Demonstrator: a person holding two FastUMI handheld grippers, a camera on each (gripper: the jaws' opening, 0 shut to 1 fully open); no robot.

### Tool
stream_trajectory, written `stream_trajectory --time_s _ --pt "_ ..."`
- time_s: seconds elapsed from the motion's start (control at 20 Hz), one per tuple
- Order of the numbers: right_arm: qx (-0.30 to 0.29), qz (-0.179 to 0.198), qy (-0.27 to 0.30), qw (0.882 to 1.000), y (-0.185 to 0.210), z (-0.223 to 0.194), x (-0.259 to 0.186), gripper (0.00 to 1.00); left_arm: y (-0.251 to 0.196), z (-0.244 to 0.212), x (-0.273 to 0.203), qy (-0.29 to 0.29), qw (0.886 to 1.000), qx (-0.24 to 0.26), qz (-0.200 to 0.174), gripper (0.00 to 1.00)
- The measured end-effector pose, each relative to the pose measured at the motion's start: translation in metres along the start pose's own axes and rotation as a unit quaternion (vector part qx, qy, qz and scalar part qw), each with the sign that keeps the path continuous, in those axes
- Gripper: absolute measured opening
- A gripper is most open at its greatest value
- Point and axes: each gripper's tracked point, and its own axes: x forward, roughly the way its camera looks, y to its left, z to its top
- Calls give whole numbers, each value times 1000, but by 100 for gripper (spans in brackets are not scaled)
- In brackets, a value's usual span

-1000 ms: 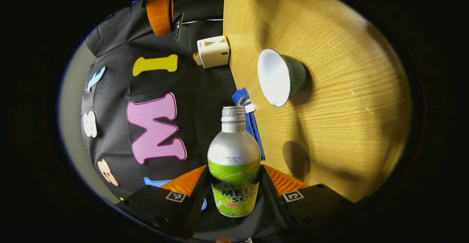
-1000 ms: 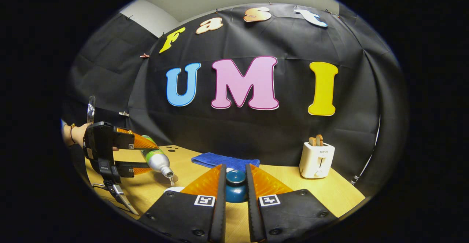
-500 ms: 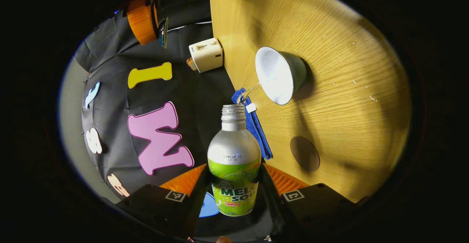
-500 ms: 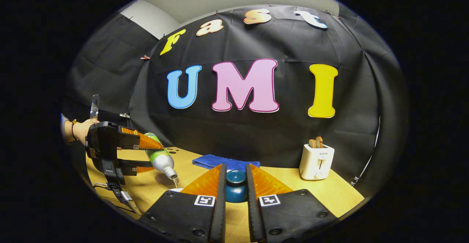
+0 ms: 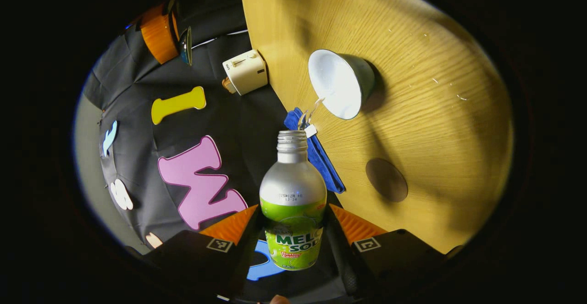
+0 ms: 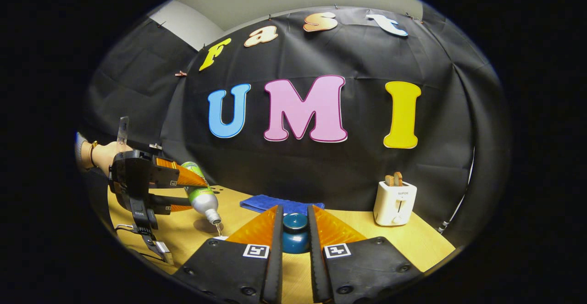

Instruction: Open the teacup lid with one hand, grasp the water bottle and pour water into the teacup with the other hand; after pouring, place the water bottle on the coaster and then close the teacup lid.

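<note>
In the left gripper view, the left gripper (image 5: pixel 293 230) was clenched on the water bottle (image 5: pixel 293 203), both orange fingers pressed against its green label. The bottle was tipped over, its open mouth aimed toward the teacup (image 5: pixel 341 84), and a thin stream of water ran from the mouth to the cup's near rim. The cup stood uncovered on the wooden table (image 5: pixel 435 111), white inside. The round brown coaster (image 5: pixel 386 180) lay bare on the table, apart from the cup. A blue cloth (image 5: pixel 316 157) lay just beyond the bottle's neck, and a white toaster (image 5: pixel 245 71) stood at the table's far edge.

In the right gripper view, the right gripper (image 6: pixel 294 235) gripped the knob of the dark blue lid (image 6: pixel 295 239) between its two fingers, holding it up off the cup (the lid's lower part was hidden behind the fingers). Farther off to the side, a hand (image 6: pixel 103 152) held the other gripper with the tilted bottle.
</note>
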Motion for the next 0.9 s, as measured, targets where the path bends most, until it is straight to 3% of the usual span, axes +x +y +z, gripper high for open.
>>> stream_trajectory --time_s 0.15,0.2,0.3,0.7,0.75,0.8,0.9 --pt "-1 1 -2 1000 1 1 0 34 2 -3 2 -1 1000 27 1 80" --pt "-1 2 -2 1000 2 1 0 24 4 -4 2 -1 999 37 4 80" --pt "-2 2 -2 1000 2 1 0 29 10 -5 4 -5 998 58 9 81" --pt "-2 1 -3 1000 0 0 0 29 39 2 0 -25 989 143 31 81" --pt "-1 1 -4 1000 0 0 0 34 40 5 0 -27 988 151 32 81" --pt "-1 0 -5 1000 -1 2 0 29 41 5 0 -28 985 166 33 81" --pt "0 0 -8 1000 -2 4 -1 29 42 5 -1 -26 980 196 32 81"
